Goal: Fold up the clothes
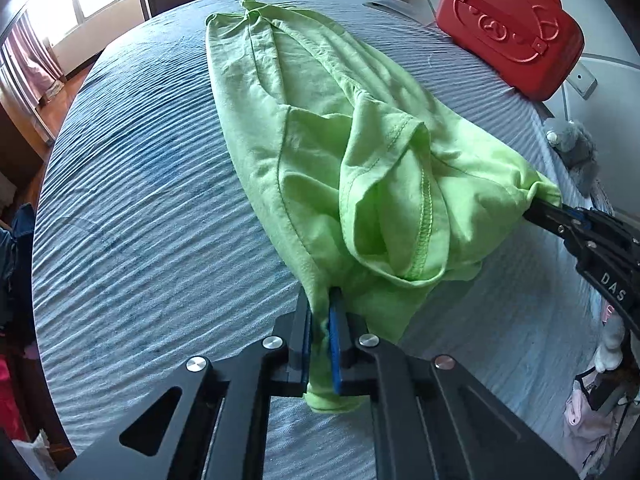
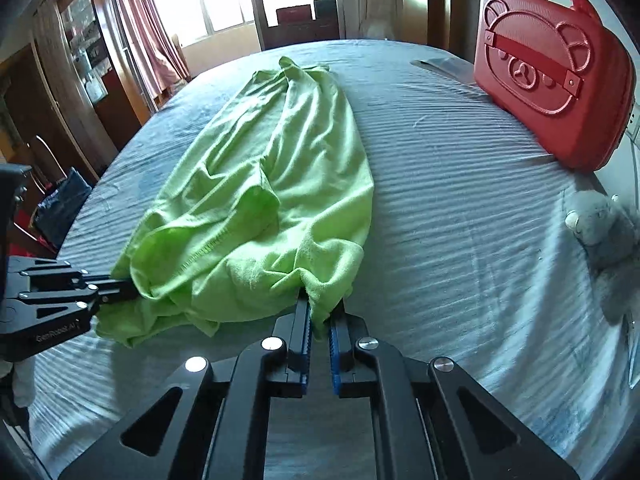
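**Both grippers pinch the near end of a green shirt on the bed**

In the left wrist view, the green shirt (image 1: 304, 136) stretches from the top centre of the frame down to the bottom centre, lying lengthwise on the blue-grey striped bed (image 1: 140, 200). The left hand-held gripper (image 1: 320, 320) is closed on a bunched corner of the fabric at bottom centre. A sleeve folds over the shirt's middle. At the right edge, the right hand-held gripper (image 1: 536, 206) clamps the other near corner. A red case (image 1: 508, 28) stands at upper right, with a grey plush toy (image 1: 572, 142) below it.

In the right wrist view, that gripper's blue pads (image 2: 334, 340) grip fabric at bottom centre.
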### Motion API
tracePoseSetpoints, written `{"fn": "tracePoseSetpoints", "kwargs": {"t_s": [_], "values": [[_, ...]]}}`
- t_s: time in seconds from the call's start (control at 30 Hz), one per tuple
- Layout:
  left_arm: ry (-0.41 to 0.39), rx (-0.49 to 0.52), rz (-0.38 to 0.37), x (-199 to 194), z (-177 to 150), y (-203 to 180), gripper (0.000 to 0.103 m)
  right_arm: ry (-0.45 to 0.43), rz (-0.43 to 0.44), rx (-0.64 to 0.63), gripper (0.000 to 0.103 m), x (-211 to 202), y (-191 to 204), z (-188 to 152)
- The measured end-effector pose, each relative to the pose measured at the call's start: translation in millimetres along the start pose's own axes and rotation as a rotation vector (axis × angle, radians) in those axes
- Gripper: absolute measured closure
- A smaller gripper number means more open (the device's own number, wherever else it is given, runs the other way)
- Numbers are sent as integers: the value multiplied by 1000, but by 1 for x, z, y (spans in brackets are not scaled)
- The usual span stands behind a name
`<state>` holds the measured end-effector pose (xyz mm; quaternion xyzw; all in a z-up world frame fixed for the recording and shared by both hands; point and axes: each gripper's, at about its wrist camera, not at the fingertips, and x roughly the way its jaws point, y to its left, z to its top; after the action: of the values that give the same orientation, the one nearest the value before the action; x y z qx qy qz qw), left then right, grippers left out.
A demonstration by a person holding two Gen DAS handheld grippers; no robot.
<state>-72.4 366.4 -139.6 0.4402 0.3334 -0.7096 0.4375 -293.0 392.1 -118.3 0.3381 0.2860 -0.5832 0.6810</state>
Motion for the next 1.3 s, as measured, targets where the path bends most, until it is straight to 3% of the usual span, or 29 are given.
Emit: {"fn": "tracePoseSetpoints", "kwargs": {"t_s": [0.3, 0.47, 0.57, 0.8, 1.0, 1.13, 1.2, 1.23, 1.27, 1.3], "values": [[-87, 117, -43, -34, 41, 18, 97, -71, -30, 73, 96, -20, 5, 35], [-143, 168, -69, -34, 90, 49, 97, -113, -74, 107, 96, -12, 14, 81], [-155, 202, -107, -13, 144, 76, 97, -142, -103, 123, 96, 2, 19, 119], [-161, 296, -203, 46, 275, 139, 97, -157, -182, 187, 96, 91, 17, 233], [-77, 271, -263, 99, 378, 193, 97, -68, -175, 181, 96, 186, 4, 334], [-32, 270, -271, 125, 415, 218, 95, -20, -167, 160, 96, 226, -2, 378], [-14, 285, -303, 133, 426, 224, 90, 48, -191, 171, 89, 248, -7, 389], [-11, 292, -310, 136, 430, 228, 71, 79, -202, 179, 74, 258, -10, 394], [-8, 300, -318, 138, 435, 231, 39, 82, -203, 211, 67, 257, -14, 392], [-19, 304, -334, 134, 439, 235, 26, 85, -203, 243, 62, 256, -18, 391]]}}
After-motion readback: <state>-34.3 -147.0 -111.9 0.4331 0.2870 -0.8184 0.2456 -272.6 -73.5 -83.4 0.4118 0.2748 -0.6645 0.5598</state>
